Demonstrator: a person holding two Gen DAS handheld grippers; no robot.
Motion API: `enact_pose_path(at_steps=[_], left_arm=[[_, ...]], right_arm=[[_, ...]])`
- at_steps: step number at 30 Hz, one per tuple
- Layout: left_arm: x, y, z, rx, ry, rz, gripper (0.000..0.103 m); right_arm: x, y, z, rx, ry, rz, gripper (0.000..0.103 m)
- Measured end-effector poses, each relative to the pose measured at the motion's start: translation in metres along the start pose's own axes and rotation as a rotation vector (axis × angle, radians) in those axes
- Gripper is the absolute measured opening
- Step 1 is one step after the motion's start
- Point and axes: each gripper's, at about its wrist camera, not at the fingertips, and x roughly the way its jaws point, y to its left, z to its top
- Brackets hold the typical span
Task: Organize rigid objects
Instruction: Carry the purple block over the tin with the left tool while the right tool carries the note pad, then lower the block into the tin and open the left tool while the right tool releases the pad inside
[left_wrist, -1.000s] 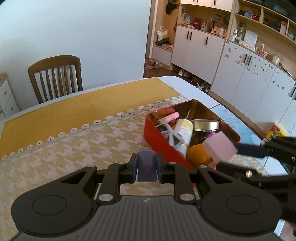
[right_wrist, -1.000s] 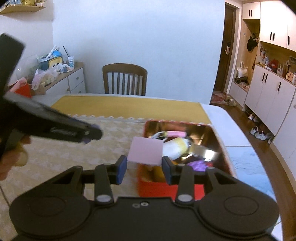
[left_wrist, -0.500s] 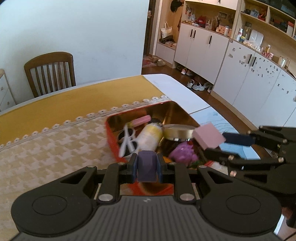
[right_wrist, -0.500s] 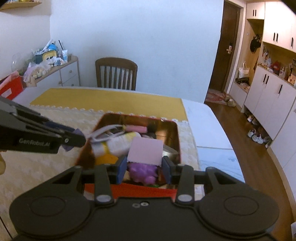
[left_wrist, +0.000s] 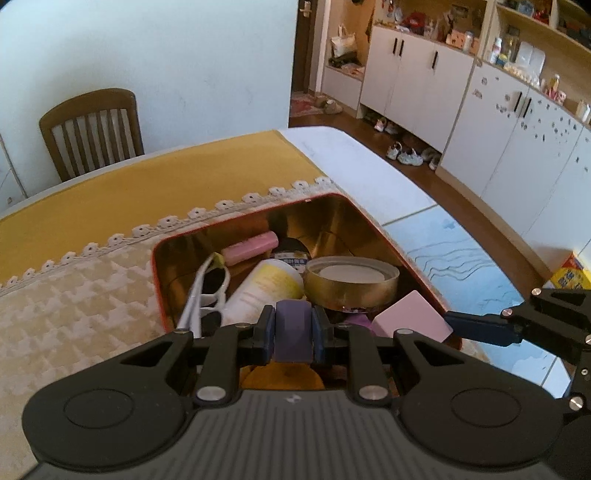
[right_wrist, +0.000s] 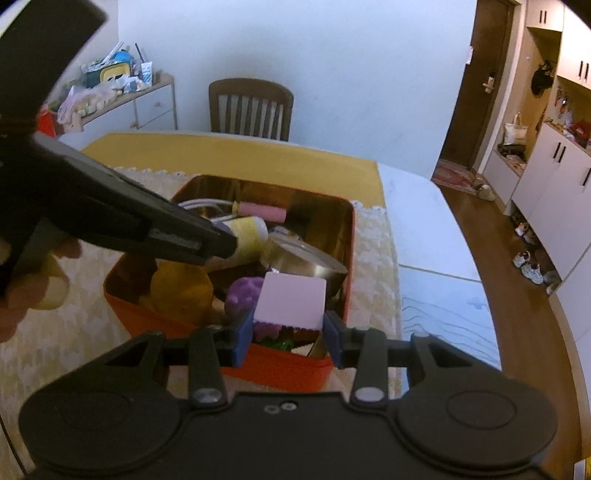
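In the middle of both wrist views sits a red tin (left_wrist: 159, 291) with a gold lining, resting on the cream patterned cloth of the bench (left_wrist: 74, 302). It is already well filled: a pink cylinder (left_wrist: 250, 248), a white-framed pair of glasses (left_wrist: 207, 284), a pale yellow bottle (left_wrist: 264, 291), a gold round lid (left_wrist: 351, 282), an orange lump (right_wrist: 181, 291) and a purple bumpy toy (right_wrist: 245, 291) all lie inside, crowded against one another. Judging by that, most of the sorting looks done, and two pieces remain in hand.

The left gripper (left_wrist: 293, 332) is closed down on a small purple block (left_wrist: 293, 326), its blue pads pressing both sides, and it hangs over the near end of the tin. The right gripper (right_wrist: 290, 332) pinches a pink square block (right_wrist: 291, 301) between its pads, held above the tin's near right part, beside the gold lid; in the left view the same pink block shows at the lower right of the tin. Whether either block touches the things beneath it cannot be told. What seems left is to release both blocks into the remaining gaps.
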Motion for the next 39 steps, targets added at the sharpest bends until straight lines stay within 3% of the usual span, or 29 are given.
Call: enact_pose_path(at_steps=[20,33,39], left_arm=[[0.019,-0.005,-0.006,-0.026,0.08,-0.004,0.021],[-0.035,0.002,-0.009,-0.019,-0.01,-0.026,0.021],[-0.068,0.01,-0.019,-0.014,-0.051,-0.036,0.026]], right_arm=[[0.01,-0.009,0.002,0.01,0.022,0.036,0.042],[-0.018,-0.003,0.001,0.077,-0.018,0.006,0.061],[-0.042,0.007,0.002,0.122,-0.042,-0.011,0.064]])
